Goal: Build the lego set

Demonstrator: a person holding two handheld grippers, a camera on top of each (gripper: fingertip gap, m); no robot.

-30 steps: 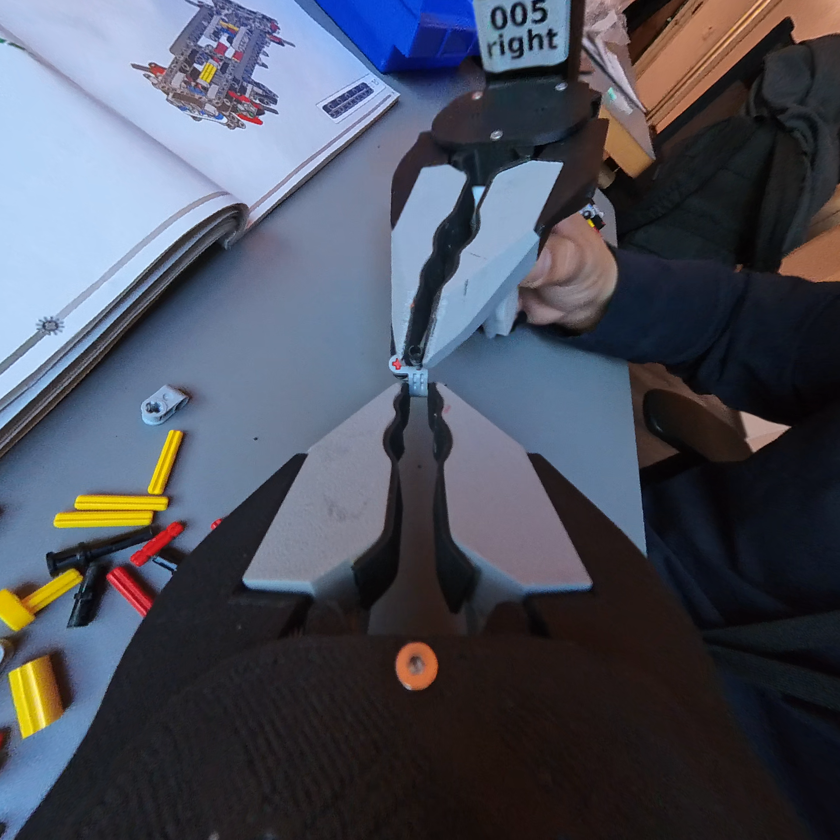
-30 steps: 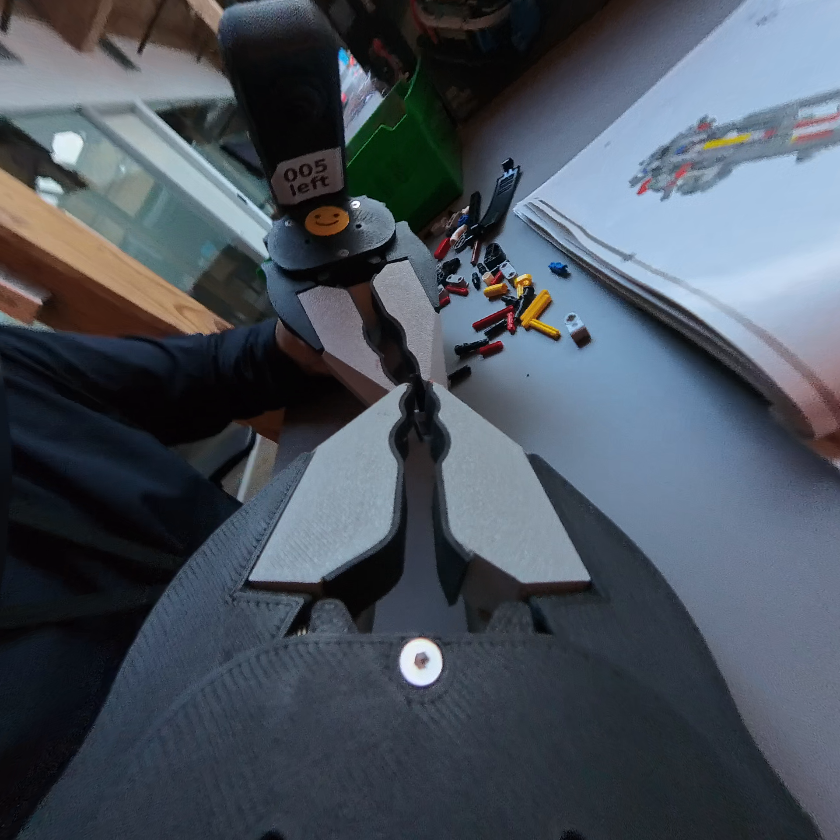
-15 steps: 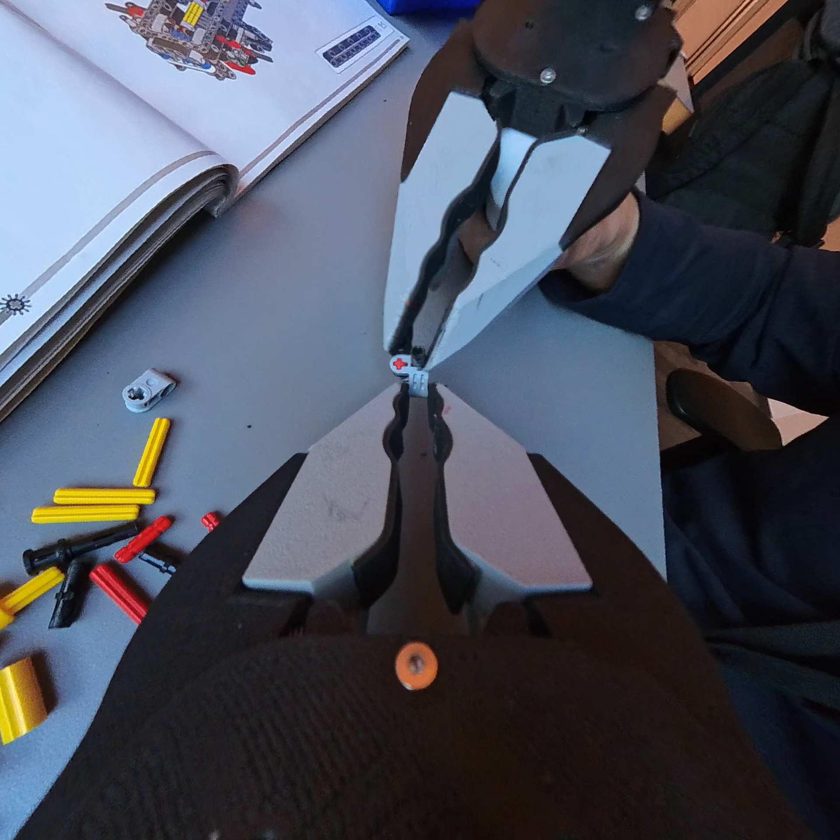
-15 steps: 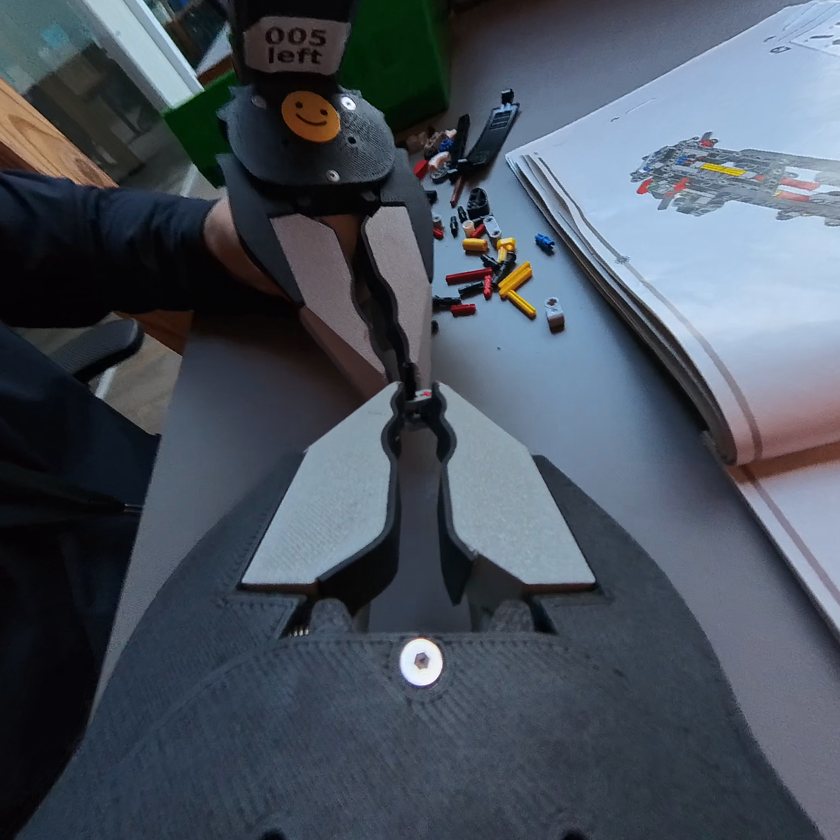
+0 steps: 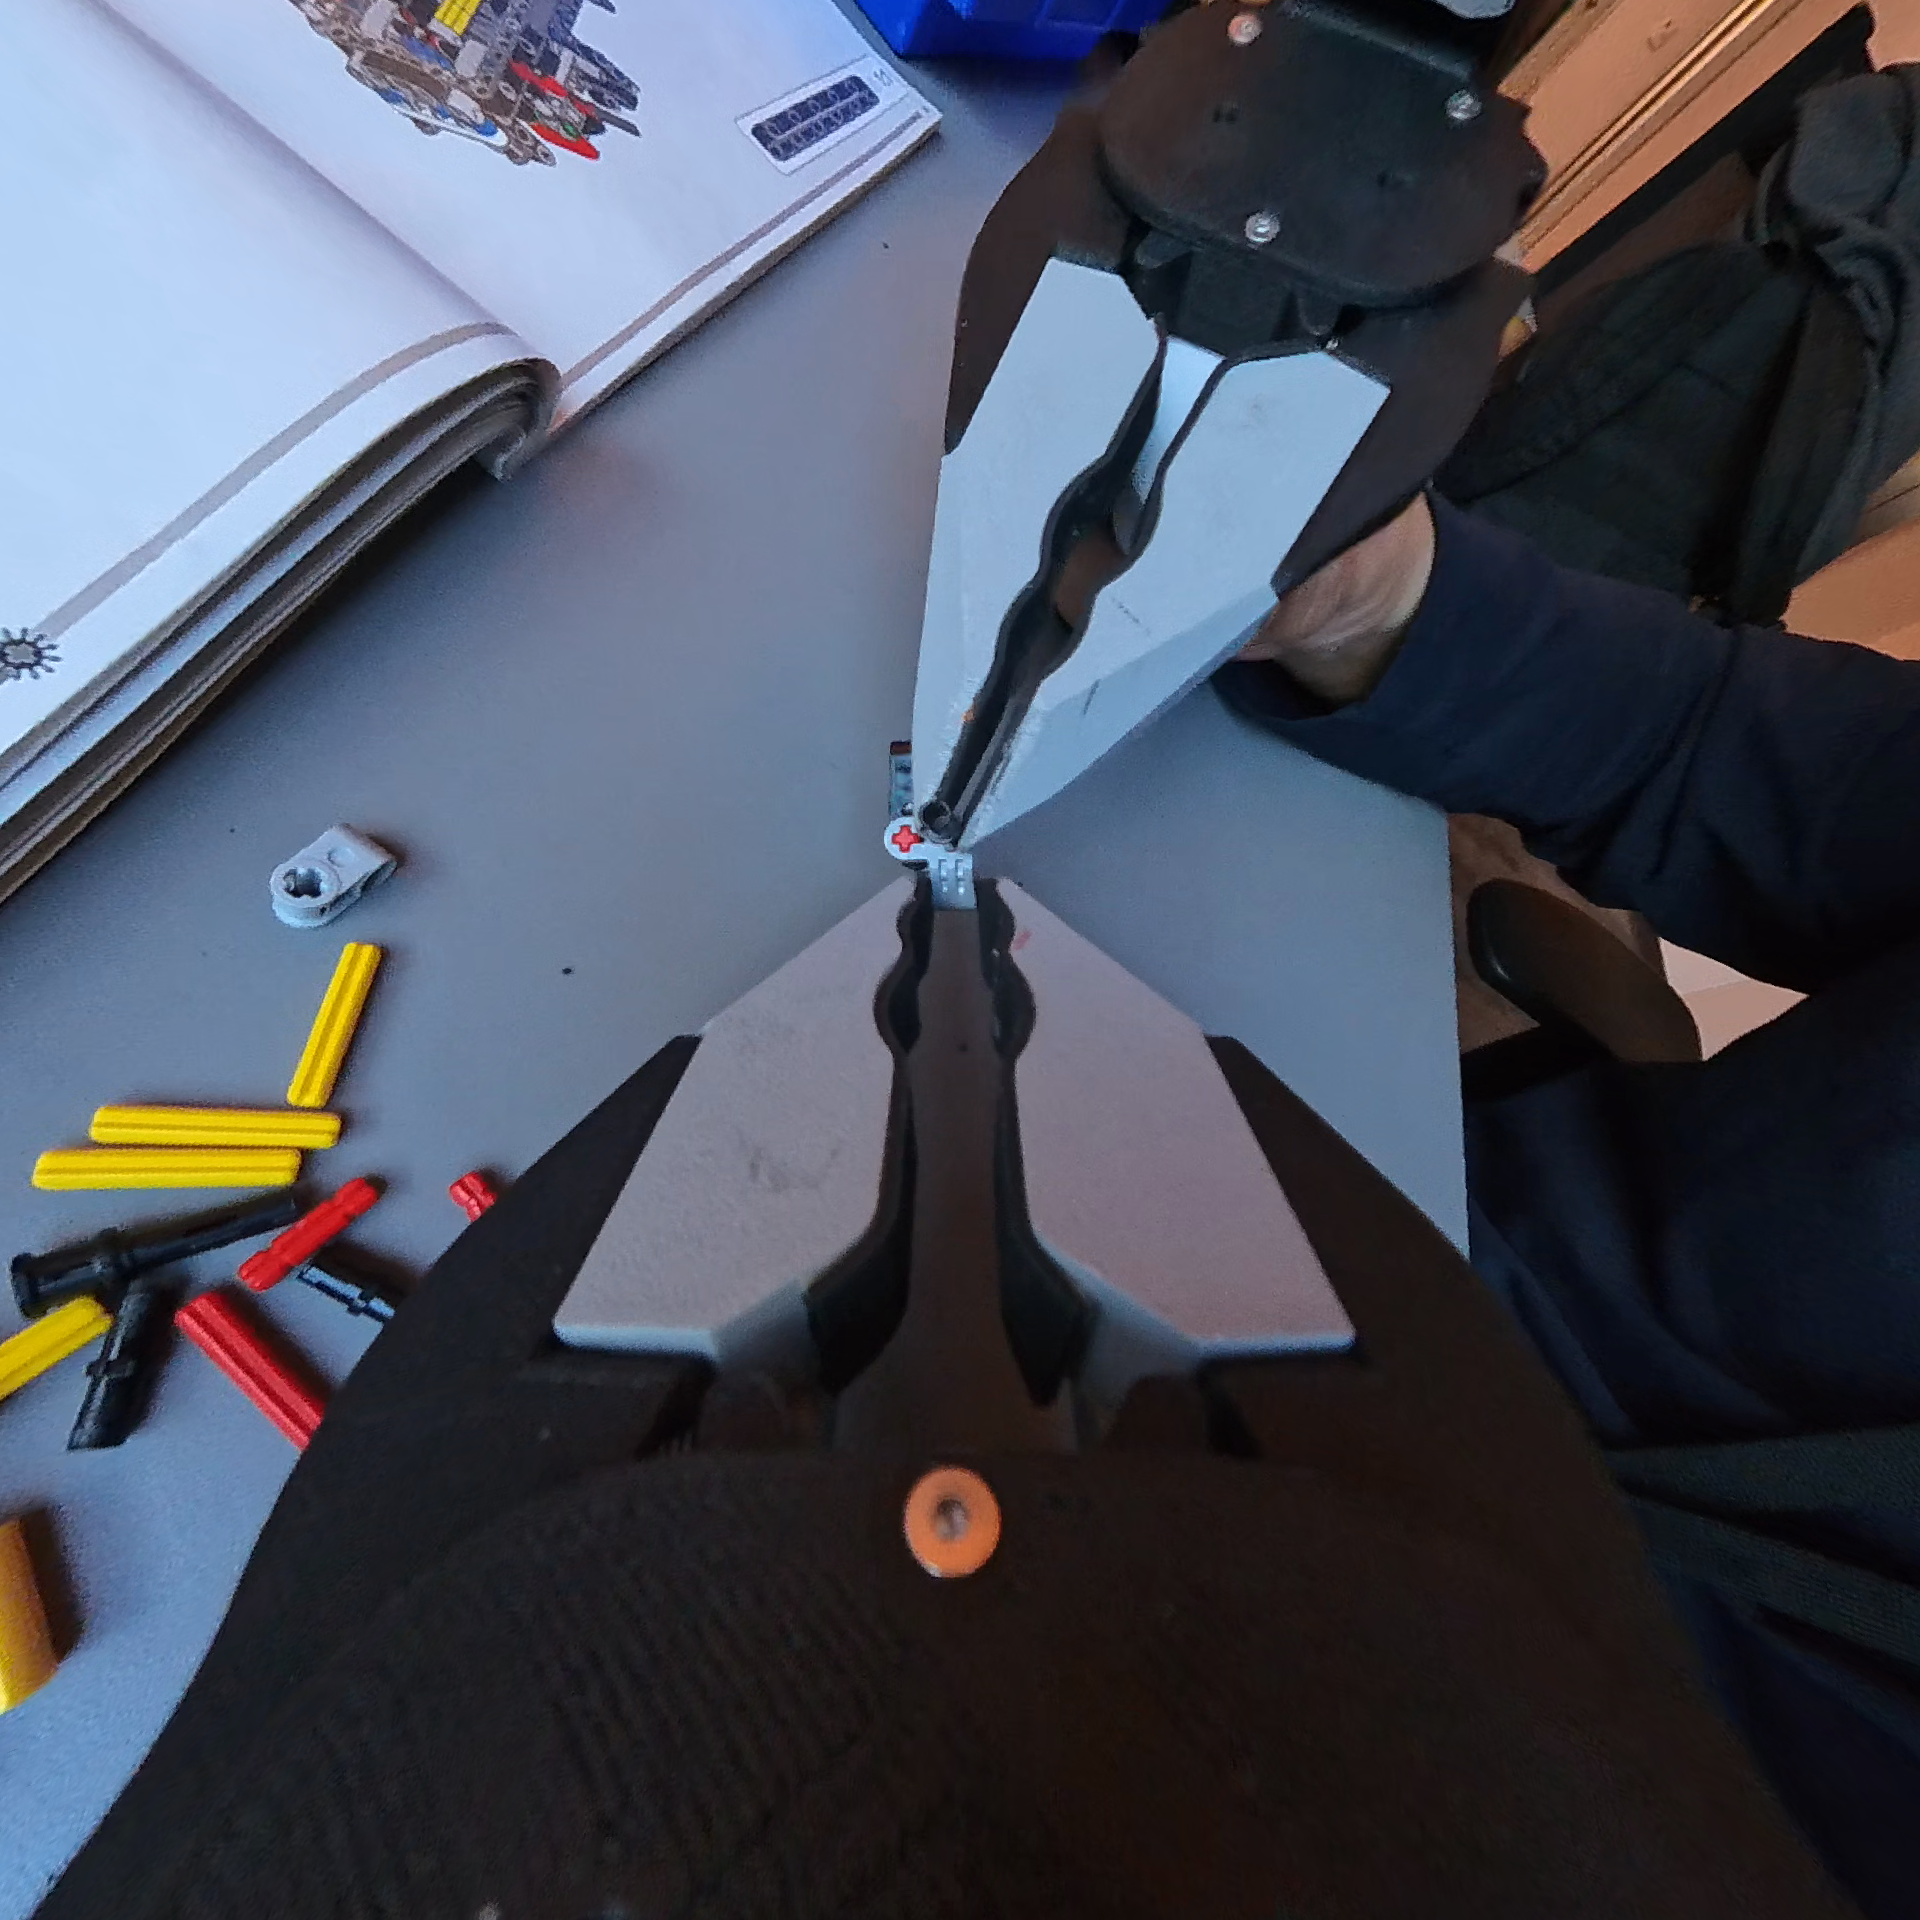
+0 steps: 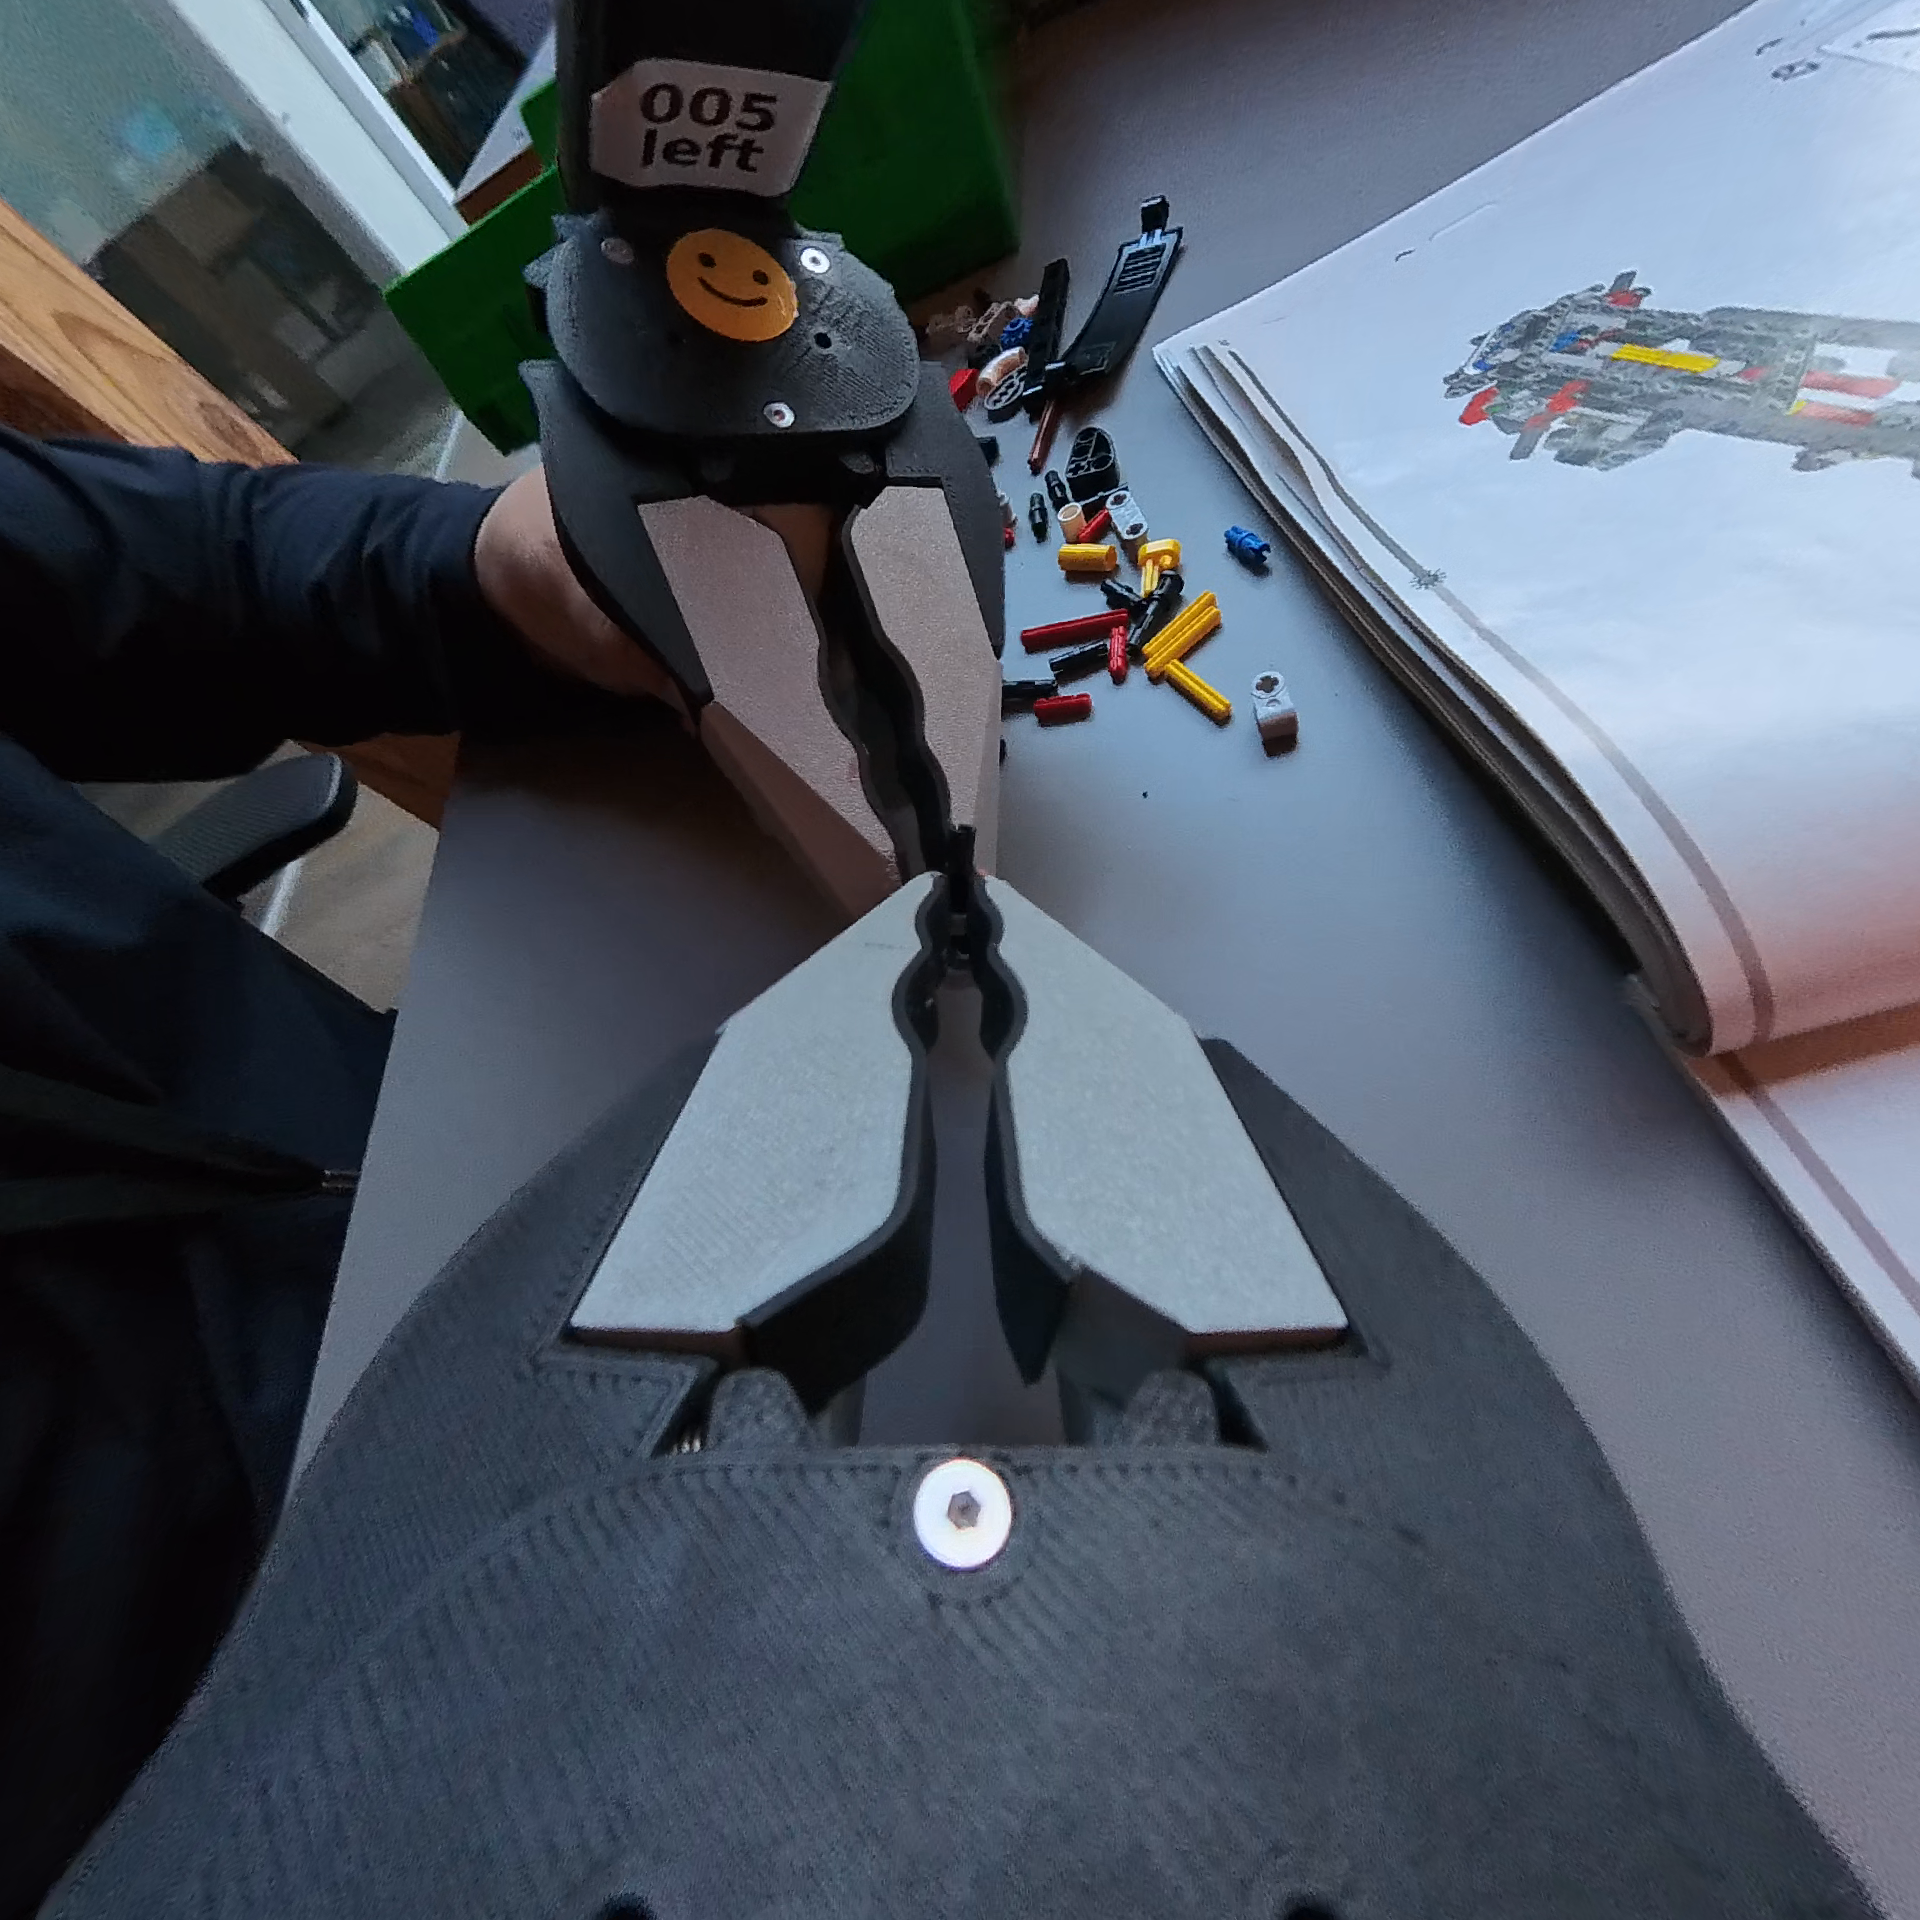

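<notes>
Pinching a small light-grey connector (image 5: 951,881) at the centre of the left wrist view, the left gripper (image 5: 951,896) is keeping its jaws narrow, with both fingertips pressing the piece's sides. A red cross-shaped axle end (image 5: 906,837) is showing in the connector's round lug. From the upper right, the right gripper (image 5: 951,821) is reaching in with its tips closed on a black pin (image 5: 938,817) that is meeting the connector beside that red cross. Lying at the left edge on the grey table (image 5: 644,644) are yellow axles (image 5: 213,1127), red axles (image 5: 249,1366), black pins (image 5: 114,1262) and a spare grey connector (image 5: 330,875). An open instruction booklet (image 5: 260,312) is filling the upper left.

Turning to the right wrist view, the right gripper (image 6: 961,904) is sitting at centre with its jaws nearly together on the black pin (image 6: 962,862), whose end is pointing into the tips of the left gripper (image 6: 940,852) above it. Loose parts (image 6: 1132,623) are scattered at upper centre, and a green bin (image 6: 914,187) is standing behind them.

A slight misalignment could be making the pin jam or twist, and a hard push could be popping the tiny connector out of the narrow pinch. Printed tags and booklet markings are visible, but their wording is being left aside.
</notes>
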